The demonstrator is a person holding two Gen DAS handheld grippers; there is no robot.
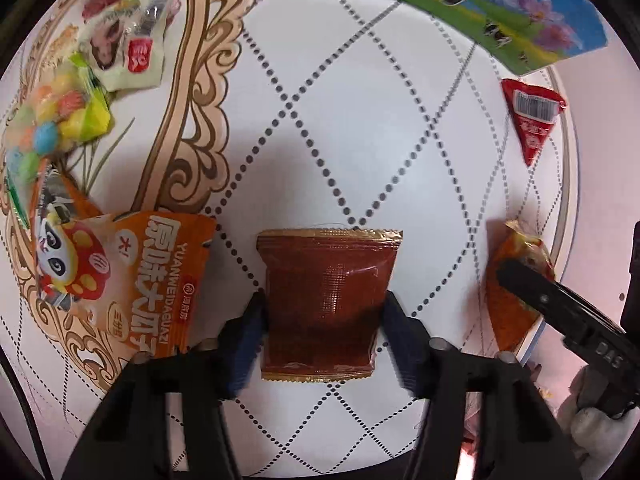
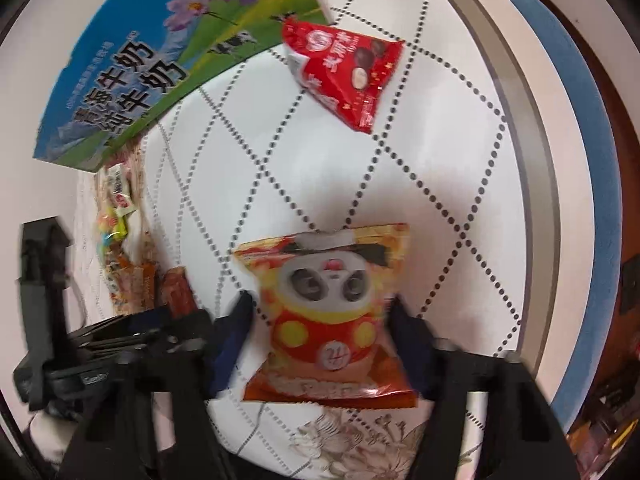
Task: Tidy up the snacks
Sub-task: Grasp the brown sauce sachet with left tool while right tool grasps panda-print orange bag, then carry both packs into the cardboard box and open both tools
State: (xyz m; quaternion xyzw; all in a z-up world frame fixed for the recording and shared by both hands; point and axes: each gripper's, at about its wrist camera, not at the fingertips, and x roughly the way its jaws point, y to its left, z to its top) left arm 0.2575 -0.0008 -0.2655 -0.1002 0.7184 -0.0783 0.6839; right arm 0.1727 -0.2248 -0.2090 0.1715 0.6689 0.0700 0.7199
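bright, even indoor light; soft shadows under the packets. strong fisheye bending and dark corners. the right wrist view is motion-blurred, the left wrist view sharper.

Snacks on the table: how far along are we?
Done: a pile of packets sits grouped together. In hand: the left gripper straddles a brown packet; the right gripper straddles a panda packet. Left: the red triangular packet lies alone.
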